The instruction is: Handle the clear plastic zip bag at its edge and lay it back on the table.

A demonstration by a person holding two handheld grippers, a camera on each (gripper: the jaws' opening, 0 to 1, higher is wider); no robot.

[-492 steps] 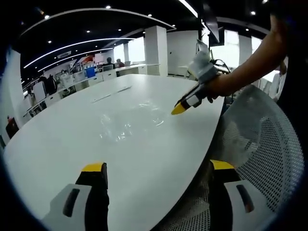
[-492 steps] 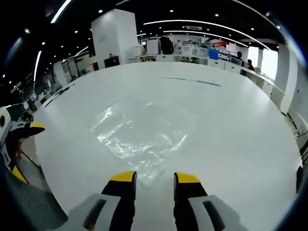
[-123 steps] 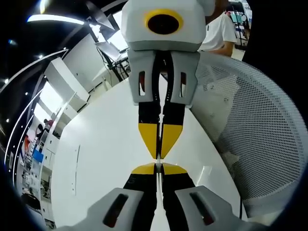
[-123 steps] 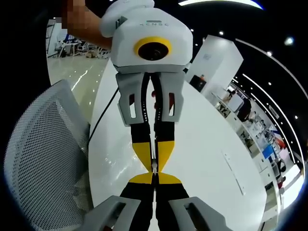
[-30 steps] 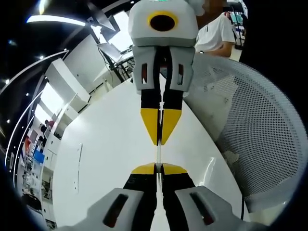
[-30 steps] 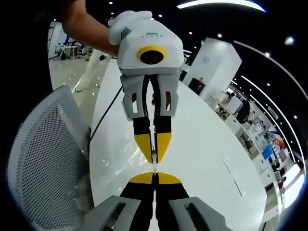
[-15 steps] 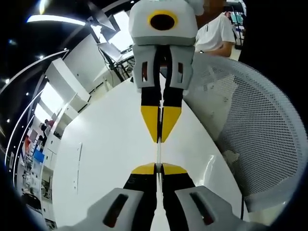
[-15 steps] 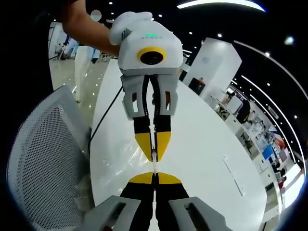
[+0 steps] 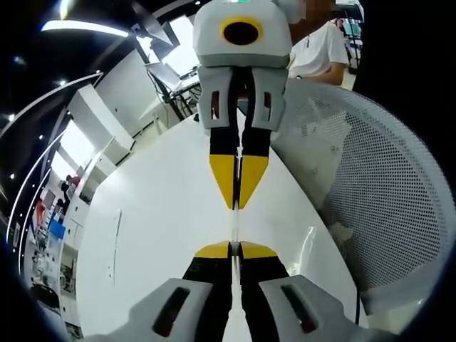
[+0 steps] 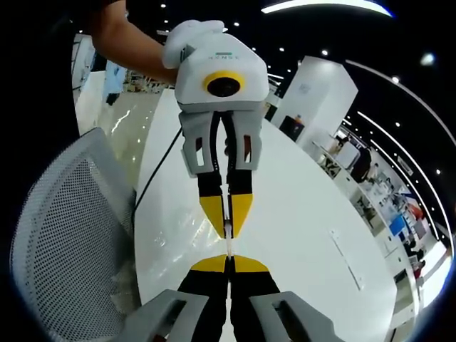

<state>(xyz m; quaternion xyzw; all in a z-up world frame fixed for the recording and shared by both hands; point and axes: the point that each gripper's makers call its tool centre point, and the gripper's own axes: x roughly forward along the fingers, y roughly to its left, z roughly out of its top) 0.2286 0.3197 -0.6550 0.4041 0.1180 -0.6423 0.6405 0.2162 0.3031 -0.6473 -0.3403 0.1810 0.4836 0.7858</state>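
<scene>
The clear plastic zip bag is held up off the white table. I see it edge-on, as a thin pale strip stretched between the two grippers. My left gripper is shut on one end of that edge. Facing it tip to tip from above, my right gripper is shut on the other end. In the right gripper view the same strip of bag runs from my right gripper to my left gripper, which a gloved hand holds over the table.
A white mesh chair stands at the table's edge, and the same chair is at the left in the right gripper view. A dark cable crosses the table edge. A person in a white shirt stands behind.
Earlier the bag lay flat on the table with both grippers open. Both are now shut on its edge in the air. Over the last seconds the two tips have drawn slightly apart.
</scene>
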